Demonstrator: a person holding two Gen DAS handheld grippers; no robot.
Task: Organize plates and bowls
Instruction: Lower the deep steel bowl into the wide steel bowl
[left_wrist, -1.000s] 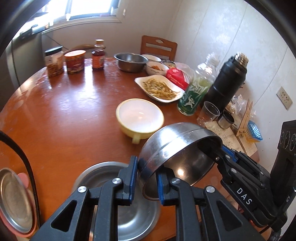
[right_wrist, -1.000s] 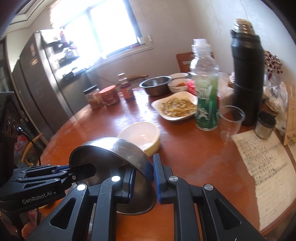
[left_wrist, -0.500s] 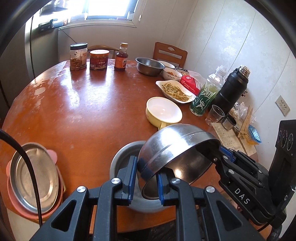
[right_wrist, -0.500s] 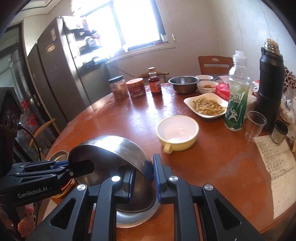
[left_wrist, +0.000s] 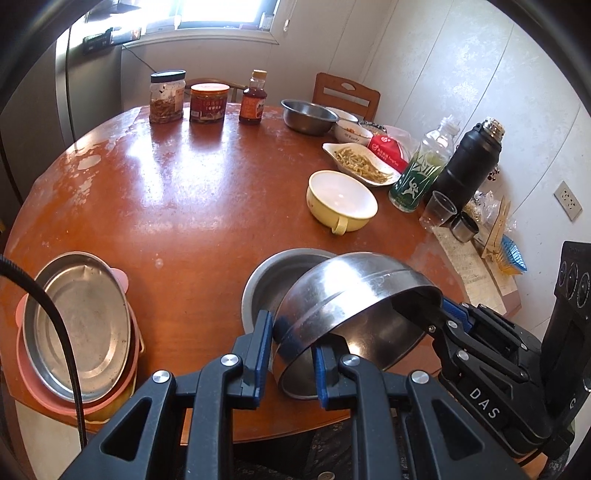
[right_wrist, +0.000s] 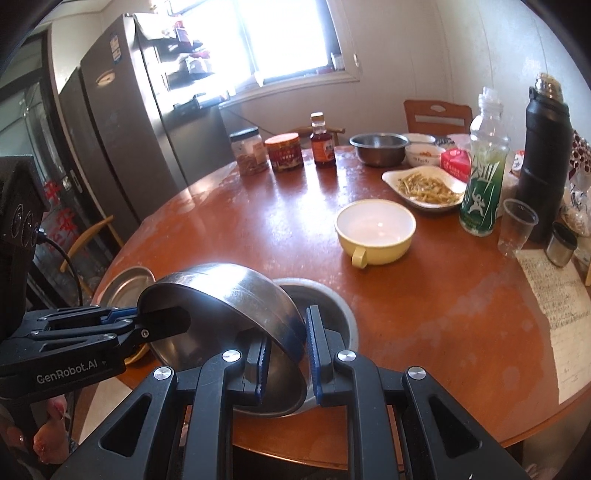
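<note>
The round, glossy reddish-brown wooden surface (left_wrist: 177, 192) filled most of both views. At the lower centre of the left wrist view a large, shiny, round stainless-steel bowl (left_wrist: 354, 295) hung tilted, its opening turned down and toward the camera, above and partly inside a second, duller grey metal bowl (left_wrist: 273, 280) that stood near the surface's near edge. The left tongs (left_wrist: 291, 354) were closed on the tilted bowl's rim at the lower centre of that frame, one blue pad outside the wall and one inside. The right tongs (right_wrist: 286, 347) were likewise clamped on the opposite rim, at the lower centre of the right wrist view, where the same tilted bowl (right_wrist: 229, 291) showed left of centre over the grey bowl (right_wrist: 328, 306).

At the lower left of the left view a shallow oval metal plate (left_wrist: 77, 325) lay on top of a pink plate (left_wrist: 37, 384), which overhung the surface's edge. Right of centre stood a pale yellow bowl with a white inside and a small handle (left_wrist: 341, 199), apart from the steel bowls. Beyond it, toward the upper right, was a white dish of pale food strips (left_wrist: 360, 164), a green-labelled clear bottle (left_wrist: 421, 173) and a black flask (left_wrist: 469, 162). At the far edge stood another steel bowl (left_wrist: 308, 116).
</note>
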